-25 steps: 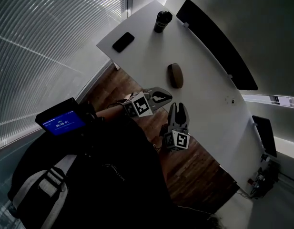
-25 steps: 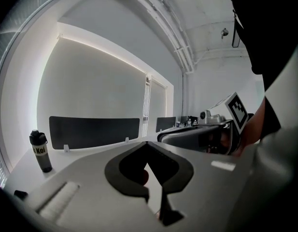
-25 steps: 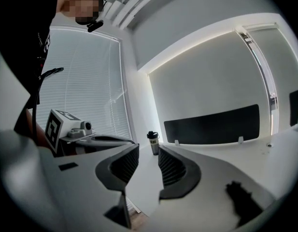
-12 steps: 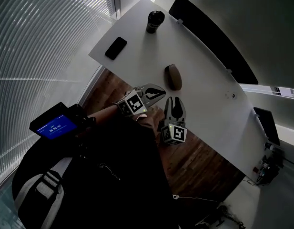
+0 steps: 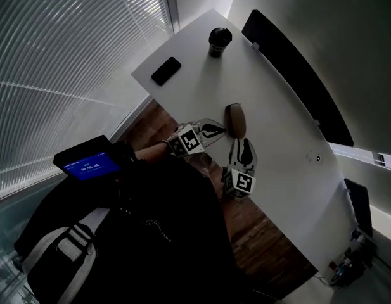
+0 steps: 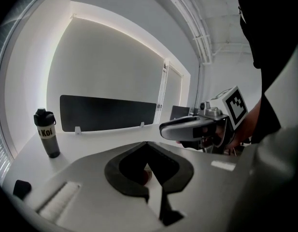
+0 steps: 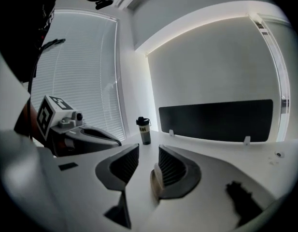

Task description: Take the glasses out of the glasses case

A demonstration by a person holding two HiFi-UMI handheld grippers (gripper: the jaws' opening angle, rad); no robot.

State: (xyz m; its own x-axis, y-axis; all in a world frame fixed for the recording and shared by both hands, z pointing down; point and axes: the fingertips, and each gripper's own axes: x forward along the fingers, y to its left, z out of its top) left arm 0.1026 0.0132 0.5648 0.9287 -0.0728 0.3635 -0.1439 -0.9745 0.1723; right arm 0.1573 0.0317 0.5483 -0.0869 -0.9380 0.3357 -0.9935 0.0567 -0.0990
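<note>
The closed brown glasses case [image 5: 236,119] lies on the white table [image 5: 284,138], close to its near edge, with its long axis running near to far (no glasses visible yet). The right gripper [image 5: 244,145] sits just near of the case's near end and points along it, jaws well apart and empty. The left gripper [image 5: 211,130] is just left of the case's long side, jaws parted, also empty. The right looks marginally closer.
</note>
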